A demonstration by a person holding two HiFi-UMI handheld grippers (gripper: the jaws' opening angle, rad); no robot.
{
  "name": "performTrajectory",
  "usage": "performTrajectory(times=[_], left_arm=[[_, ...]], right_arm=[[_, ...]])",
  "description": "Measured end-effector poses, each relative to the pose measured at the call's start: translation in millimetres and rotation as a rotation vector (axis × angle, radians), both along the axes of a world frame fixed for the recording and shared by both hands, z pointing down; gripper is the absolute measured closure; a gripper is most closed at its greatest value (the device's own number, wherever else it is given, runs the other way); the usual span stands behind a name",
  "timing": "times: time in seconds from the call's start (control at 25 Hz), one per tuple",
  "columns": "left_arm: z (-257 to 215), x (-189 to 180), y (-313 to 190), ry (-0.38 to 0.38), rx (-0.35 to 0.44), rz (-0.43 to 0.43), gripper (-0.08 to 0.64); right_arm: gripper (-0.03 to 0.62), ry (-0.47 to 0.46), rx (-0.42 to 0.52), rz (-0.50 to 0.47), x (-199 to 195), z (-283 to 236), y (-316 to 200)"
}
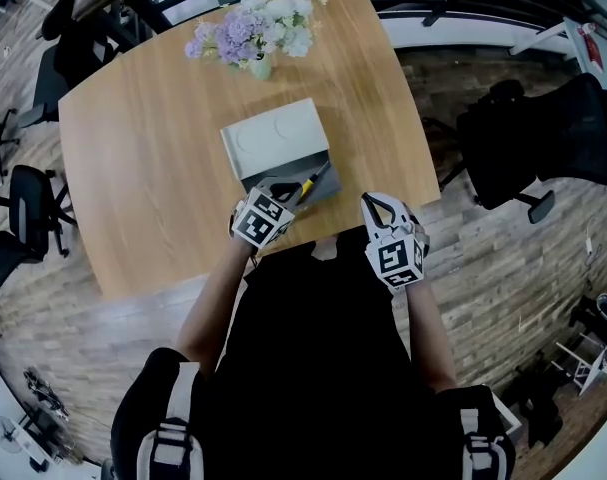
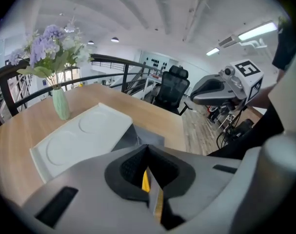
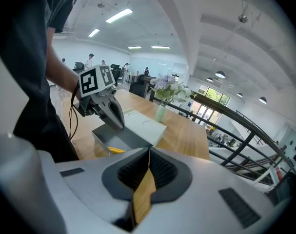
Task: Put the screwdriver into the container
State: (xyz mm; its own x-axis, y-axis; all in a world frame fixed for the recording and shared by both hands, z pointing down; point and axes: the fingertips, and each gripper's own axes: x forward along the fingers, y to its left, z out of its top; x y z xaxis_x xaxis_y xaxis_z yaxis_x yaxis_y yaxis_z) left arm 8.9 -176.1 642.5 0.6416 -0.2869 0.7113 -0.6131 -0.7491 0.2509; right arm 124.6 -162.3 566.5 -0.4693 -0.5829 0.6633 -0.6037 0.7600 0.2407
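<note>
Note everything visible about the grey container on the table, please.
The container is a low rectangular grey box, plastic by its look, standing flat near the front edge of the table. A white lid with two round impressions covers its far part; the near part is open. A yellow-handled screwdriver lies inside. The left hand-held gripper hangs just over the opening, jaws together; contact with the box cannot be told.

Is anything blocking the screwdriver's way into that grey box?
Nothing visible. The white lid is slid back, and the screwdriver already appears to lie in the open container, by the left gripper.
</note>
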Motion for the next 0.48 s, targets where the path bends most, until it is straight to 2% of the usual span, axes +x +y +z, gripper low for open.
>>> performTrajectory(times=[0.24,0.48], left_arm=[[-33.2,-10.6,1.5,0.101,0.076,-0.036,0.537],[-42.5,-21.3,12.5,0.131,0.112,-0.032,0.537]], right_arm=[[0.568,-0.023,0.013,-0.023,-24.3,-2.7,-0.6],[0.568,-0.033,0.009,-0.058,-44.5,-0.7,3.2]])
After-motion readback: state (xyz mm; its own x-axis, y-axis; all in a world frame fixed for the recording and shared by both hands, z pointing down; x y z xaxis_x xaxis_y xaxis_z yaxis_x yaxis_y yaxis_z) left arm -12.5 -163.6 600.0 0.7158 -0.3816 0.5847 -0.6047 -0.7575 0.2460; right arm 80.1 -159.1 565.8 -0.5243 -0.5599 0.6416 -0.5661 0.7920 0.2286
